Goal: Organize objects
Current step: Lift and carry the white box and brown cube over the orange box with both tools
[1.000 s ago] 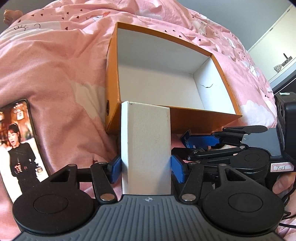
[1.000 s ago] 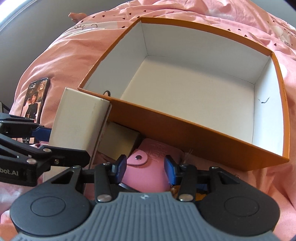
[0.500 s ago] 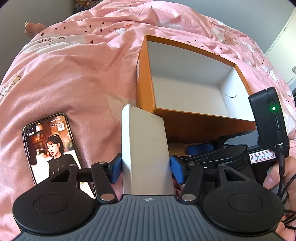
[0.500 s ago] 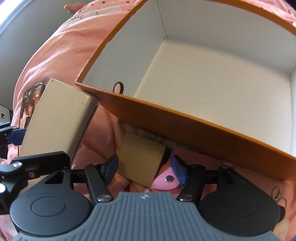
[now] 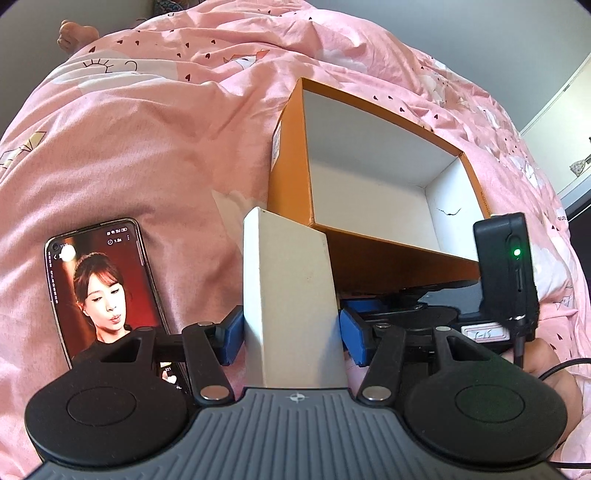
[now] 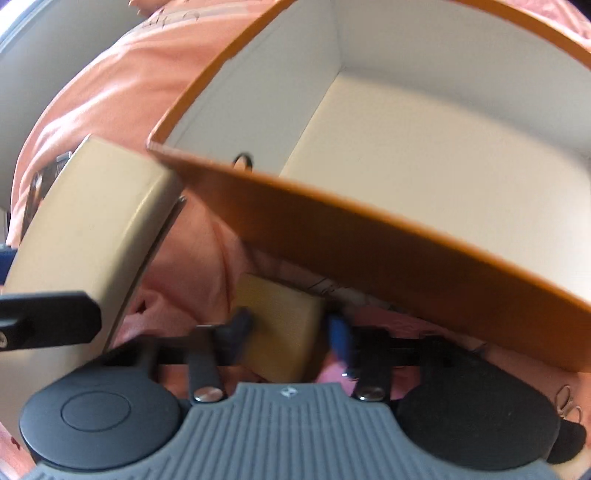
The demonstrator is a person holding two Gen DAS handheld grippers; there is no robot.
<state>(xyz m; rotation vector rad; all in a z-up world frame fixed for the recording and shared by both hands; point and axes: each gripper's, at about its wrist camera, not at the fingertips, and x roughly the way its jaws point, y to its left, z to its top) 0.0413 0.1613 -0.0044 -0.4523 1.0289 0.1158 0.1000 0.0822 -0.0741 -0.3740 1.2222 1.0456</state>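
Note:
My left gripper (image 5: pixel 291 334) is shut on a tall white box (image 5: pixel 290 288), held upright just in front of the near left corner of an open orange box (image 5: pixel 369 258) with a white inside. The white box also shows at the left of the right wrist view (image 6: pixel 88 221). My right gripper (image 6: pixel 288 332) sits low under the orange box's near wall (image 6: pixel 369 258). Its blue pads (image 6: pixel 338 338) stand on either side of a small tan box (image 6: pixel 280 325); blur hides whether they grip it. Pink cloth or pouch lies below it.
A phone (image 5: pixel 99 291) with a video playing lies on the pink duvet (image 5: pixel 129 147) to the left of the white box. The right gripper's body and camera (image 5: pixel 506 273) crowd the orange box's near right side. A bare foot (image 5: pixel 74 35) shows far off.
My left gripper has pulled back and risen with the white box. My right gripper has moved forward and left from the pink pouch, and its pads now straddle the small tan box.

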